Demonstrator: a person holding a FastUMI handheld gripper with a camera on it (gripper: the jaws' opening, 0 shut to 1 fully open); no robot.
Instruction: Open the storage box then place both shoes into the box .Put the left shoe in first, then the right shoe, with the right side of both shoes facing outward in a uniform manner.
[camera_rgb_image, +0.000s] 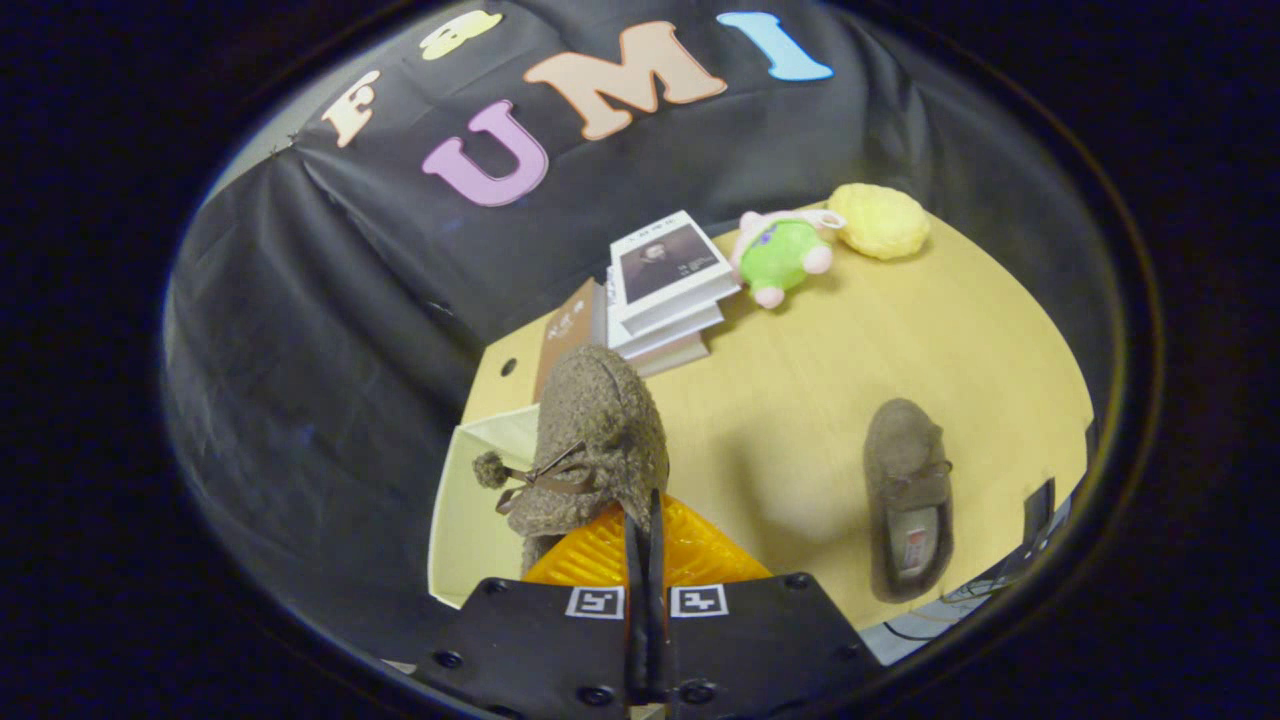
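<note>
A fuzzy brown slipper with a pom-pom bow (598, 440) is hanging toe-out from the gripper (645, 530), whose fingers are pinching its heel edge, above the open cream storage box (480, 500). The second brown slipper (908, 495) is lying well apart on the pale wooden table (800, 380). Beyond are sitting stacked books (660, 285), a green plush toy (780, 255) and a yellow fluffy ball (880, 220).
</note>
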